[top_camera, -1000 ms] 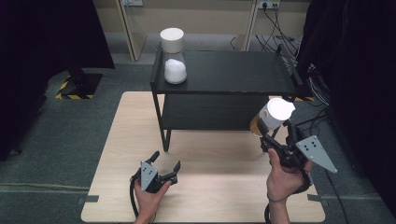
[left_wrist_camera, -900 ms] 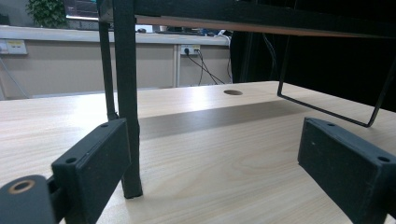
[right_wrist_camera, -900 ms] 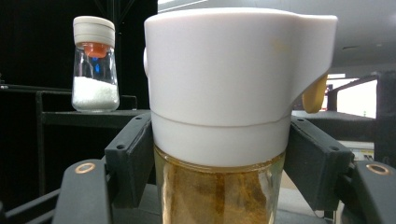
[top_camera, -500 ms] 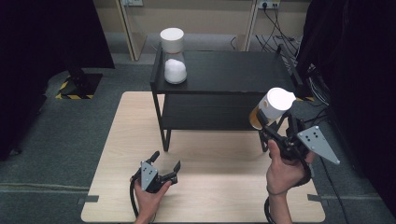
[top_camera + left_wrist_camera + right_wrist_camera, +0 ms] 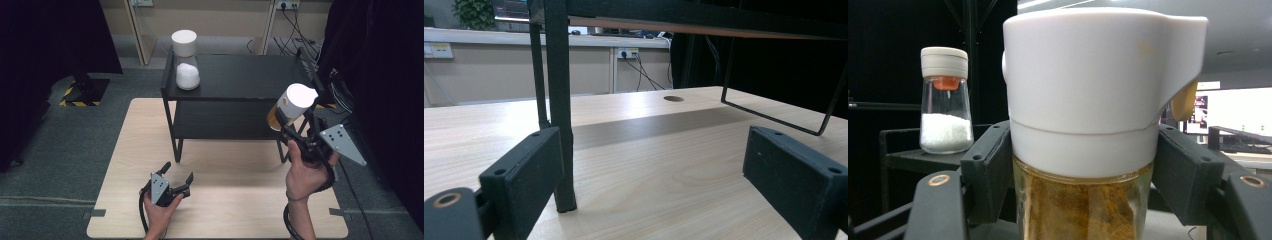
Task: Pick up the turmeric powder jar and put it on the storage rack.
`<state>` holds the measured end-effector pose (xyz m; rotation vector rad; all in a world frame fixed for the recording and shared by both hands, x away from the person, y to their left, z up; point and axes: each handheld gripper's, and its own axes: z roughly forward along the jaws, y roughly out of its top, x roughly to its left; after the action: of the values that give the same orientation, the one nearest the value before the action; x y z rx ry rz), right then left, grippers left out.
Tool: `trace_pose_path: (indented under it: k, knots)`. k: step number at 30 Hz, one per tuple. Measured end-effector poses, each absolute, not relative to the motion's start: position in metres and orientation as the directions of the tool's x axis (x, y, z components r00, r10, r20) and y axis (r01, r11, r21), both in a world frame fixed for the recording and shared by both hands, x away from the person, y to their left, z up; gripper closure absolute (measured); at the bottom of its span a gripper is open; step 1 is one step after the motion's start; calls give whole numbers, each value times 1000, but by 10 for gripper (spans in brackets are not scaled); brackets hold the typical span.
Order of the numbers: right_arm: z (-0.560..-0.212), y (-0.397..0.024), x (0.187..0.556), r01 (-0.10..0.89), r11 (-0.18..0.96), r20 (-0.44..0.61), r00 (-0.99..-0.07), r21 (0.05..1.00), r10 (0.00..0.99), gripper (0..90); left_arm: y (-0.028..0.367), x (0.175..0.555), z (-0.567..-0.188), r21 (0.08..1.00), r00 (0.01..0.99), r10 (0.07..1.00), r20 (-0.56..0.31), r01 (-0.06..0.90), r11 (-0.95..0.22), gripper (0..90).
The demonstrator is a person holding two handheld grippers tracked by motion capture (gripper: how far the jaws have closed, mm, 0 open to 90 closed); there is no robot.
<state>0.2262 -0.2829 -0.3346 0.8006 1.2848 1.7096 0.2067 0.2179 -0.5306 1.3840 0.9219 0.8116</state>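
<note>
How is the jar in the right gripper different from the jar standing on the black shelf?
The jar in the right gripper holds orange-brown powder; the jar on the black shelf holds white grains. The held jar is clamped between the right gripper's jaws above the table, while the shelf jar stands free on the shelf's top board. The held jar's white cap has a side spout; the shelf jar's cap is plain and round. Both are clear glass with white caps.

From above my side of the table (image 5: 125, 165) I look forward and down over the whole black shelf (image 5: 240, 75). My left gripper camera sits low, near the tabletop, facing level under that shelf (image 5: 559, 100). My right gripper camera rides higher, very close behind an orange-filled jar (image 5: 1098, 100), sharing the salt shaker (image 5: 944, 100) with the high view (image 5: 186, 60).
</note>
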Motion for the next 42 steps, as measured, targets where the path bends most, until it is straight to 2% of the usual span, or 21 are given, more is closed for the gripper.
trace_pose_path:
  k: [26,42]
  knots:
    - [-297,-278,249,-242,-152,28,-451,958,892,307,218,207,-531,998,438,897,-60,52,41,88]
    - [-273,-272,274,-219,-135,29,-429,966,903,307,218,207,-531,998,438,897,-61,52,43,87]
